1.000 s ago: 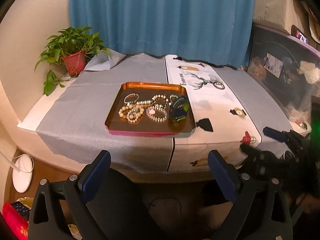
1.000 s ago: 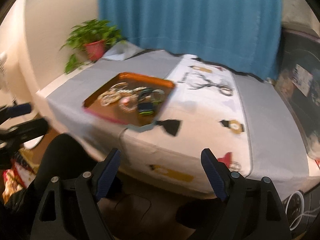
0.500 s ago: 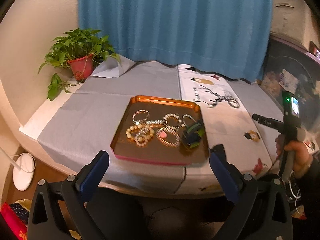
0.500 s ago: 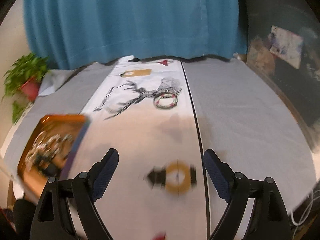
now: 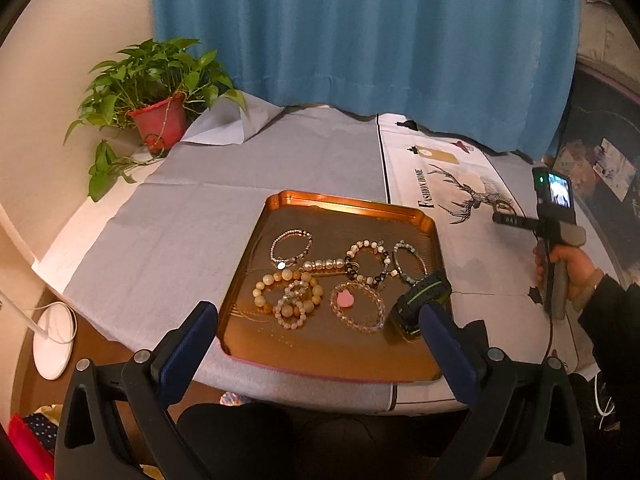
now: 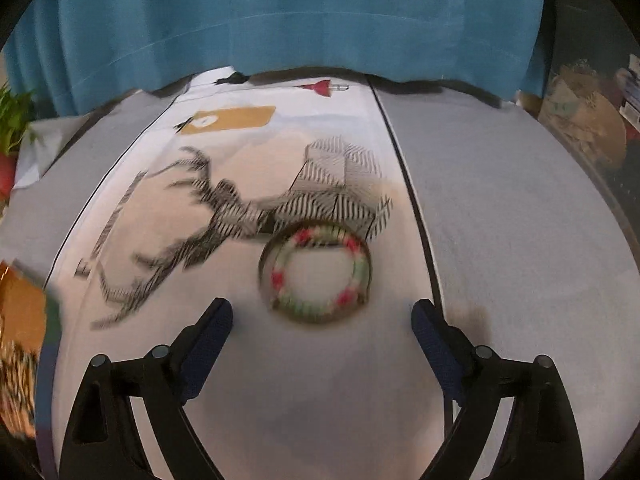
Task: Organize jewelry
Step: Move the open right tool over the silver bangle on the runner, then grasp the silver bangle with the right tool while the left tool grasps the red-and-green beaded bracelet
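Copper-orange tray (image 5: 431, 236); cream bead bracelet (image 5: 288, 292); pink charm (image 5: 345, 299). Blue curtain (image 5: 360, 40). Grey cloth (image 5: 192, 216), white runner (image 6: 248, 360) with black striped deer print (image 6: 240, 208). Red-green-white bangle (image 6: 316, 276).

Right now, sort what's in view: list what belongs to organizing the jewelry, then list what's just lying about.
Belongs to the job:
- copper tray
- bead bracelets piled in the tray
- dark wristband in the tray
- red-and-green bangle on the runner, ahead of the open right gripper
- left gripper, open

Just lying about:
- potted plant
- blue curtain
- deer-print runner
- white lamp base
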Motion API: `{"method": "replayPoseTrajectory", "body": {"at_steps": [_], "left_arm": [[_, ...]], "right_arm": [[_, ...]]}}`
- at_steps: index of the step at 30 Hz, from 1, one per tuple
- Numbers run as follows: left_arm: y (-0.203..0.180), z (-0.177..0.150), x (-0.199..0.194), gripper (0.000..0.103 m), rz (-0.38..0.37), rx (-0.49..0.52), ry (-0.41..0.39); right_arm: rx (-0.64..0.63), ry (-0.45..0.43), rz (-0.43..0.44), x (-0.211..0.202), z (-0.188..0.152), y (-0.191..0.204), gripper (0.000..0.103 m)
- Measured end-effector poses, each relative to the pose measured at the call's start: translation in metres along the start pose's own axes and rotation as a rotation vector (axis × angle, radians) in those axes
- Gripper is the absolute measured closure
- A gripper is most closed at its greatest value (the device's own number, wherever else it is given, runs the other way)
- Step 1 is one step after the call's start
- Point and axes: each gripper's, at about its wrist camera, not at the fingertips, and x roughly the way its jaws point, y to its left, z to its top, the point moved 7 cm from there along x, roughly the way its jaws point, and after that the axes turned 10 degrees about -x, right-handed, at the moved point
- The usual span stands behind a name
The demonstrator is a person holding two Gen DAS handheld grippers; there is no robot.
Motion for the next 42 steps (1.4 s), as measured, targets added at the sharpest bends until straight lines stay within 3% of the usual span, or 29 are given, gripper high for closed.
{"method": "replayPoseTrajectory", "body": {"at_steps": [1,2,3,8,13,15,21,26,30,33,37,42], "left_arm": [[-0.001,0.0,0.003,0.003,0.0,0.002,0.005],[-0.003,-0.001,0.005,0.003,0.0,0.003,0.01],[-0.003,-0.002,0.006,0.003,0.0,0.005,0.014],[-0.011,-0.002,0.008,0.003,0.005,0.023,0.02],[-0.036,0.012,0.002,0.003,-0.02,0.051,-0.002],[-0.054,0.021,-0.001,0.003,-0.04,0.078,-0.017],[-0.148,0.039,0.009,0.003,-0.174,0.187,-0.005],[-0.245,0.041,0.047,0.003,-0.304,0.255,0.104],[-0.301,0.045,0.107,0.003,-0.298,0.275,0.163],[-0.319,0.045,0.155,0.003,-0.289,0.232,0.257],[-0.33,0.042,0.213,0.003,-0.275,0.174,0.348],[-0.347,0.031,0.253,0.003,-0.223,0.244,0.4]], "right_arm": [[-0.001,-0.004,0.009,0.002,0.003,-0.001,0.012],[-0.005,-0.01,0.014,0.003,0.005,-0.001,0.02],[-0.012,-0.026,0.014,0.002,0.008,-0.001,0.043],[-0.053,-0.116,0.019,-0.018,0.018,0.004,0.042],[0.0,-0.207,0.039,-0.065,0.013,-0.019,0.042],[0.013,-0.194,0.016,-0.079,-0.004,-0.039,0.042],[0.045,-0.023,-0.07,-0.078,-0.081,-0.1,0.042],[0.04,0.021,-0.118,-0.08,-0.111,-0.13,0.042],[0.038,0.013,-0.098,-0.08,-0.116,-0.14,0.039],[0.035,0.019,-0.087,-0.079,-0.118,-0.141,0.027],[0.073,0.001,-0.064,-0.078,-0.122,-0.144,0.024],[0.061,-0.014,-0.064,-0.076,-0.122,-0.145,0.017]]}}
